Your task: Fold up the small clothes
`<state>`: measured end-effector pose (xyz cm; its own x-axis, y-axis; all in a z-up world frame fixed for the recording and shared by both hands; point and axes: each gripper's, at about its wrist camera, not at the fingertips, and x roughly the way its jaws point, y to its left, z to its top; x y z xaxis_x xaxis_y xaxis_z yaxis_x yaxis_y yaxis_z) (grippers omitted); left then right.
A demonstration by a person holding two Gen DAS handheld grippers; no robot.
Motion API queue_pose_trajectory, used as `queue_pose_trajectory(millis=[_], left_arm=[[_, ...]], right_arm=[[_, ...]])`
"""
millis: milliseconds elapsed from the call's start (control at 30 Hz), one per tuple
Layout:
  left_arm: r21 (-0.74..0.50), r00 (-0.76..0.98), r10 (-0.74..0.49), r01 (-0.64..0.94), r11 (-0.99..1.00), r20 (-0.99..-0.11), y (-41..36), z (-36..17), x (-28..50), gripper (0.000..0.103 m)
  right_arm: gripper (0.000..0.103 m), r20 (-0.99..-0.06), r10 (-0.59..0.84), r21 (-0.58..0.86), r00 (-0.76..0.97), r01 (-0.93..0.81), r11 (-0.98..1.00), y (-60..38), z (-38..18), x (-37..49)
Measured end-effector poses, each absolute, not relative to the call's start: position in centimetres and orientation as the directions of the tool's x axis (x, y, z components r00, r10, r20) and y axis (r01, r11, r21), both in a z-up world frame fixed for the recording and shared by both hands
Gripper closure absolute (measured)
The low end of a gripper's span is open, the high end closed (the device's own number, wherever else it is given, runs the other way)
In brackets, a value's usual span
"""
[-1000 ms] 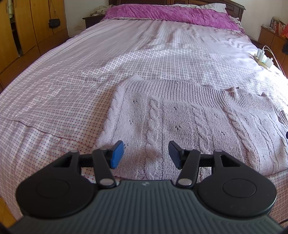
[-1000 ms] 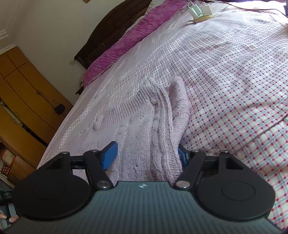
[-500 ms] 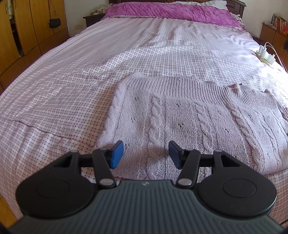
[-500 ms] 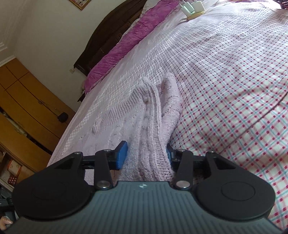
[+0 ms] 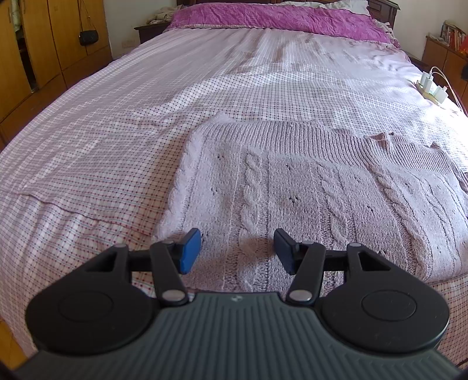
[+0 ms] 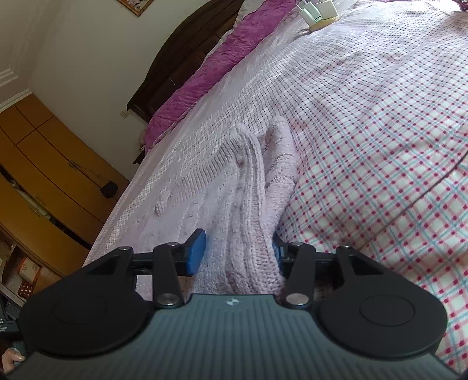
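Observation:
A pale pink cable-knit sweater (image 5: 307, 190) lies flat and partly folded on the checked bed sheet (image 5: 117, 140). My left gripper (image 5: 237, 252) is open and empty, low over the sweater's near edge. In the right wrist view the sweater's (image 6: 248, 204) folded side edge stands up as a ridge and runs between the fingers of my right gripper (image 6: 237, 252). Its jaws stand apart with the knit layers between them; the right pad is hidden behind the fabric.
A magenta quilt (image 5: 278, 17) lies along the headboard. A white power strip with chargers (image 5: 433, 87) sits at the bed's right side and shows in the right wrist view (image 6: 317, 11). Wooden wardrobes (image 5: 38, 52) stand to the left.
The right gripper's jaws narrowed around the sweater's edge and then opened a little again. The left gripper stayed open and moved slightly back over the near edge.

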<state>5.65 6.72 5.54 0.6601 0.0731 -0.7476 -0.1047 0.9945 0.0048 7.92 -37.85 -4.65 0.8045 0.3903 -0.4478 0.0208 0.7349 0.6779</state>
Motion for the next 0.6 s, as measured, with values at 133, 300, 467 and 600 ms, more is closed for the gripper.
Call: queue_pose_trajectory(millis=[133, 300, 467, 600], left_arm=[[0.014, 0.661, 0.079, -0.103, 0.995, -0.746, 6.46, 5.77, 5.52, 0.046], [0.025, 0.659, 0.083, -0.097, 0.995, -0.748, 6.17, 5.90, 5.41, 0.046], [0.036, 0.658, 0.089, -0.094, 0.995, -0.748, 5.97, 6.15, 5.01, 0.046], [0.036, 0.656, 0.095, -0.103, 0.994, -0.749, 6.00, 6.24, 4.85, 0.046]], right_arm=[[0.058, -0.430, 0.394, 0.693, 0.812, 0.017, 0.721, -38.10, -4.81, 7.59], [0.058, -0.404, 0.405, 0.730, 0.820, 0.022, 0.683, -38.66, -5.14, 7.39], [0.056, -0.399, 0.401, 0.733, 0.825, 0.025, 0.680, -38.62, -5.18, 7.43], [0.056, -0.397, 0.386, 0.723, 0.833, 0.024, 0.690, -38.28, -5.24, 7.32]])
